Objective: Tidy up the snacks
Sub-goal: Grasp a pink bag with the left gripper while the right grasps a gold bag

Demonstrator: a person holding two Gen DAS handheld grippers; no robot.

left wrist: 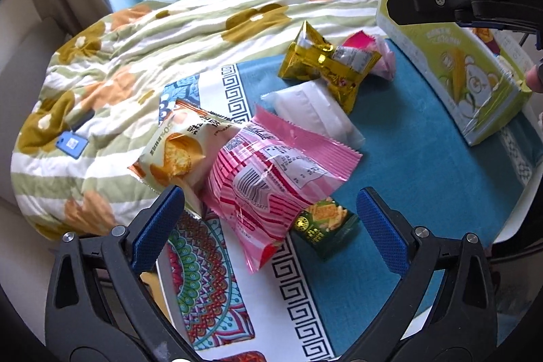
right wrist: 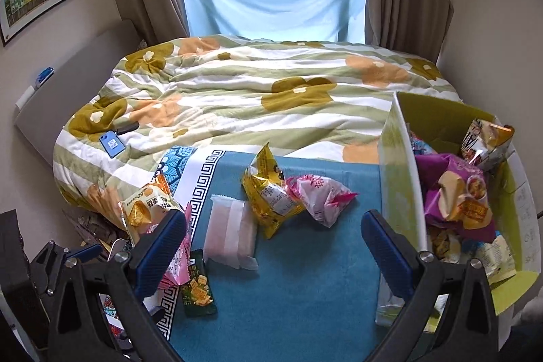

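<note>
From the left wrist, the left gripper (left wrist: 269, 219) stands spread wide and empty, with the pink packet (left wrist: 271, 172) lying between its fingers and a small green packet (left wrist: 324, 226) just beside it. The green carton (left wrist: 451, 70) stands far right on the blue mat (left wrist: 407, 158).

From the right wrist, the right gripper (right wrist: 273, 246) is also spread, holding nothing, over the mat (right wrist: 305, 294); the white packet (right wrist: 230, 234) lies just ahead. The carton (right wrist: 397, 165), at right, holds a purple bag (right wrist: 454, 192) and other snacks.

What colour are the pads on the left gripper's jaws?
Blue, textured pads on black arms, clearest in the left wrist view.
</note>
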